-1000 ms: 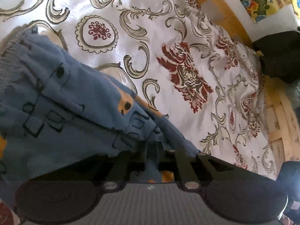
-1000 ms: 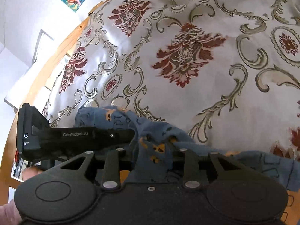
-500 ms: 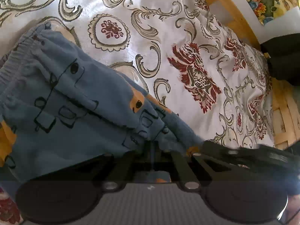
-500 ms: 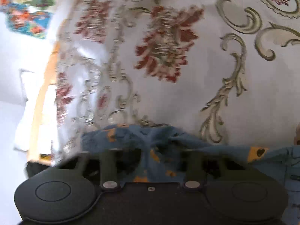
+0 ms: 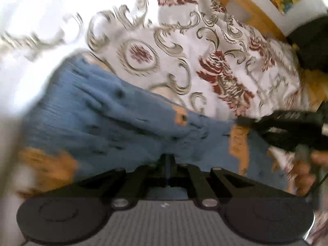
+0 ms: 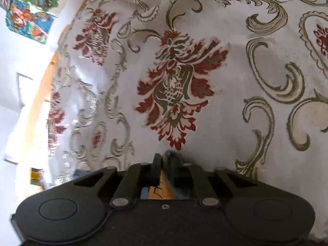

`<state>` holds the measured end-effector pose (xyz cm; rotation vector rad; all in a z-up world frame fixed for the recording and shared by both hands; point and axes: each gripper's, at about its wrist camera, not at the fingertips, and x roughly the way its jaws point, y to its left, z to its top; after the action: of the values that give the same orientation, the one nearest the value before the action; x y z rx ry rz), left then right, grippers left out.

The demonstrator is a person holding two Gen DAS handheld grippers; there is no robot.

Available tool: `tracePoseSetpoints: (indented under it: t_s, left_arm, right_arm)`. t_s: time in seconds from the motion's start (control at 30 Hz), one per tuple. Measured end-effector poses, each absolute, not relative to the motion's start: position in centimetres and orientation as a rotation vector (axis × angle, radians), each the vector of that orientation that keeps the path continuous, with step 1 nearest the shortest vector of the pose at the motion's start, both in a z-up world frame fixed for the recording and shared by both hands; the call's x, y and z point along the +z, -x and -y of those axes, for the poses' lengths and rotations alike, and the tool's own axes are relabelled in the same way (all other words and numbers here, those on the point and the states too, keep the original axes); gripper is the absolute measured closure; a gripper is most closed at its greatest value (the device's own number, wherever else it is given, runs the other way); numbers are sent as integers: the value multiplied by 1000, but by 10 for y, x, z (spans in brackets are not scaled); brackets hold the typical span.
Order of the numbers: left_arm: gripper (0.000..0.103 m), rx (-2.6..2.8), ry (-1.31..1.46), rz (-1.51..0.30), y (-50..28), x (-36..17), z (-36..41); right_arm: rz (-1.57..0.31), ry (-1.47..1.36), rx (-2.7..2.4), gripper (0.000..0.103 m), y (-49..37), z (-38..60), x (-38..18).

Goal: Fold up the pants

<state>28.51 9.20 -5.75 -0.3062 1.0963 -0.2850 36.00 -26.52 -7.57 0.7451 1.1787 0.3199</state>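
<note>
Left wrist view: the left claw [image 5: 168, 160] is pinched tight w/ blue fabric of the pants [image 5: 106, 119] bunched btwn its fingers. The pants spread up and left from the grip across the bedspread [image 5: 205, 47], blue w/ orange patches and small dark marks. Their upper edge runs diagonally from upper left down to the right; the gathered waistband end sits at far left, blurred. On the right, the right claw [image 5: 237, 121] reaches in from the side, its tip touching the pants' edge, and a hand [image 5: 305, 168] grips its handle lower right. Past the pants' upper edge the bedspread lies open over a broad stretch up to the wooden bed frame [image 5: 246, 14] at top right. A dark object [image 5: 311, 45] sits at the right margin beyond the frame.

Right wrist view: the right claw [image 6: 165, 160] is nearly closed on a thin fold of the pants [image 6: 162, 188], blue and orange cloth showing btwn the fingers and behind them. Ahead the bedspread [image 6: 235, 112] is bare fabric all the way forward and right. Its left edge meets the wooden bed frame [image 6: 39, 100], w/ a white wall [image 6: 24, 51] and a colourful poster [image 6: 28, 6] beyond.
</note>
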Motion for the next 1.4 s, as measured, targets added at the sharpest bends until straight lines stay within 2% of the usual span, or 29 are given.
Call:
tracePoseSetpoints:
  t_s: [0.03, 0.07, 0.17, 0.2, 0.23, 0.27, 0.3, 0.37, 0.43, 0.47, 0.5, 0.53, 0.6, 0.63, 0.67, 0.7, 0.77, 0.93, 1.0, 1.03, 1.07, 1.17, 1.23, 1.3, 1.4]
  left_arm:
    - [100, -297, 283, -1087, -281, -52, -98]
    - [93, -283, 263, -1078, -279, -46, -104]
    - [68, -259, 196, -999, -278, -32, -117]
    - [67, -233, 186, -992, -281, -30, -121]
    - [69, -205, 181, -994, -286, -31, -126]
    - [77, -196, 197, -1011, -290, -34, -134]
    - [90, -184, 226, -1036, -292, -38, -142]
    - [100, -155, 281, -1074, -294, -43, -159]
    - [100, -169, 329, -1088, -292, -44, -169]
    - [100, -165, 341, -1091, -290, -43, -172]
    - [100, -161, 333, -1093, -288, -41, -173]
    - [100, -148, 305, -1092, -284, -38, -171]
    - [99, -115, 238, -1087, -276, -32, -161]
    - [97, -103, 194, -1079, -270, -25, -153]
    - [77, -103, 161, -1069, -264, -20, -146]
    - [47, -136, 142, -1043, -256, -13, -137]
    - [25, -246, 145, -987, -241, -1, -120]
    - [26, -303, -39, -1020, -230, -18, -68]
    - [23, -204, -222, -1046, -230, -43, -57]
    - [20, -170, -290, -1037, -227, -51, -55]
    - [17, -167, -304, -1018, -224, -52, -56]
    - [15, -91, -280, -1041, -223, -40, -60]
    - [14, -32, -268, -1047, -219, -29, -57]
    - [14, -85, -238, -1044, -212, -17, -47]
    - [14, -224, -215, -1033, -211, 3, -4]
  right_arm:
    - [-1156, -716, 306, 53, -356, 270, -66]
    - [-1128, -683, 307, 40, -351, 275, -54]
    - [-1079, -580, 334, 36, -321, 277, -21]
    - [-1071, -549, 352, 32, -307, 273, -14]
    - [-1068, -527, 384, 31, -292, 268, -12]
    - [-1079, -526, 414, 31, -280, 264, -14]
    - [-1095, -535, 428, 31, -269, 261, -20]
    - [-1116, -555, 373, 31, -252, 262, -38]
    - [-1073, -555, 274, 45, -239, 279, -51]
    - [-1043, -578, 243, 60, -234, 292, -55]
    - [-1025, -603, 197, 62, -228, 305, -55]
    - [-1004, -613, 143, 60, -220, 317, -50]
    - [-964, -553, 47, 31, -200, 334, -32]
    - [-940, -520, 14, 27, -186, 341, -19]
    - [-921, -509, 3, 25, -169, 348, -8]
    - [-915, -518, 4, 23, -153, 353, -1]
    - [-938, -577, -3, 18, -119, 356, 4]
    - [-913, -760, -196, 19, -53, 356, -24]
    - [-896, -786, -281, 34, -40, 366, -27]
    - [-889, -781, -310, 34, -38, 373, -23]
    - [-866, -769, -355, 33, -35, 379, -16]
    - [-752, -736, -476, 11, -20, 390, 11]
    - [-705, -713, -466, 10, -10, 395, 30]
    - [-645, -653, -461, 0, 7, 396, 45]
    - [-535, -640, -527, 1, 28, 389, 51]
